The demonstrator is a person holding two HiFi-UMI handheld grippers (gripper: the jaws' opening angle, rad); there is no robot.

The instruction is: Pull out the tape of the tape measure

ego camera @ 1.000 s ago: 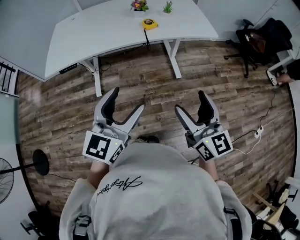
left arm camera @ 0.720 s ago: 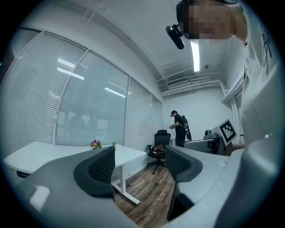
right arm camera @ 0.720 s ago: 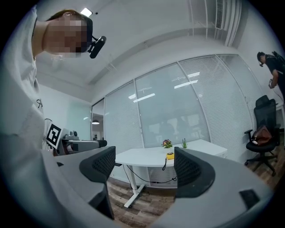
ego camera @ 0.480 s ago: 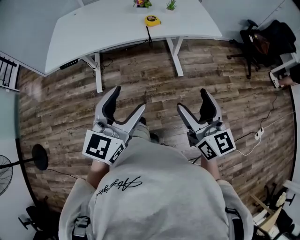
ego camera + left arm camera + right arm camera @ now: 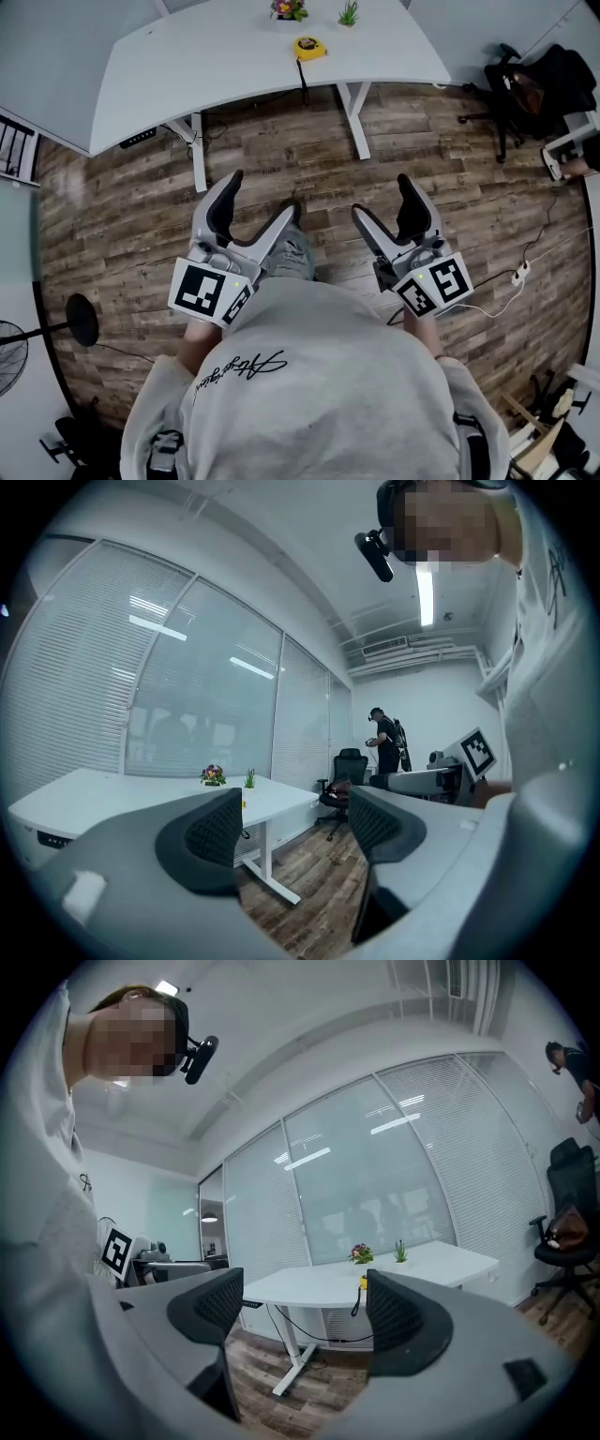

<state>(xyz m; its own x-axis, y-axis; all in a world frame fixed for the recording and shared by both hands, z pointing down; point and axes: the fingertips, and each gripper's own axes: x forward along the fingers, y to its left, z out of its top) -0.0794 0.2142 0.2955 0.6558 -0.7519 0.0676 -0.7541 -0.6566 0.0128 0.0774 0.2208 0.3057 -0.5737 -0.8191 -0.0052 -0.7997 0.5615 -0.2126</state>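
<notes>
most of the head view was wooden floor [image 5: 122, 206], with the white surface [image 5: 216, 66] lying across it at twelve o'clock, well apart from the person. a grey-trousered leg [image 5: 292, 253] had swung forward between the arms since a second ago, when only a scrap of it showed. the surface had shifted a little in the frame as well. i judged this to be a stride toward the surface, though the gap had hardly shrunk.

the left gripper [image 5: 261, 195] and right gripper [image 5: 384, 197] were carried low over the floor, at about seven and five o'clock from the tape measure [image 5: 309, 47]. neither had altered its pose over that second. each one's jaws stood wide apart with only floor and distant furniture between them, as each gripper view confirmed, so both were empty.

the yellow tape measure sat on the far half of the surface. a flower pot [image 5: 289, 9] stood near it at eleven o'clock and a small green plant [image 5: 349, 12] at one o'clock. a dark cord [image 5: 302, 80] hung from it over the near edge at six o'clock. it showed as a yellow speck [image 5: 363, 1282] in the right gripper view, too small to tell whether any blade was out.

for the task this meant approach only. nothing had been touched, and the pull likely needed one gripper to steady the case while the other took the tape's end.
</notes>
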